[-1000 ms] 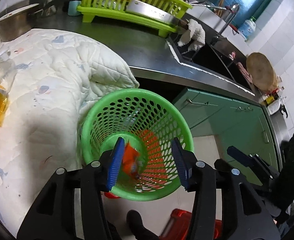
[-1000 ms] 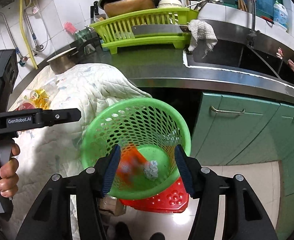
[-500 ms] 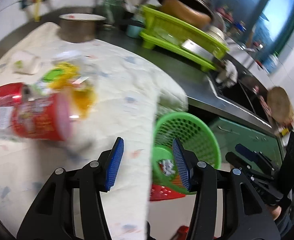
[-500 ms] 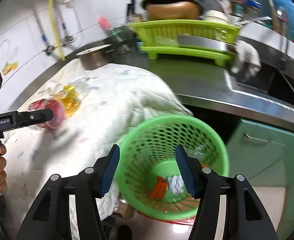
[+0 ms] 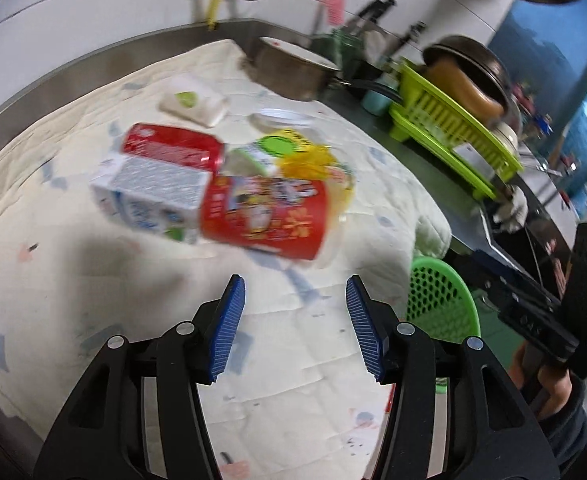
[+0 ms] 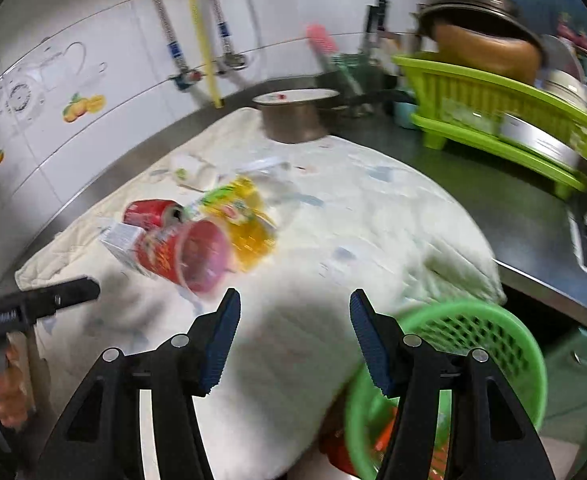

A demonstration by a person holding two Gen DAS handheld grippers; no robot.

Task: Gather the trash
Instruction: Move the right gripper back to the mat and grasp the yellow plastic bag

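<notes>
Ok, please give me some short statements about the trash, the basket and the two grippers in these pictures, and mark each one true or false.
1. The left gripper holds the red cup. False: its jaws are open and empty, short of the cup.
2. The red can lies on its side on the white quilt. True.
3. The green basket stands on top of the quilt. False: it sits below the counter edge, beside the hanging quilt.
4. The right gripper is open and holds nothing. True.
5. The white carton lies far from the red cup. False: they lie side by side in one pile.
6. A metal pot stands at the far end of the quilt. True.
</notes>
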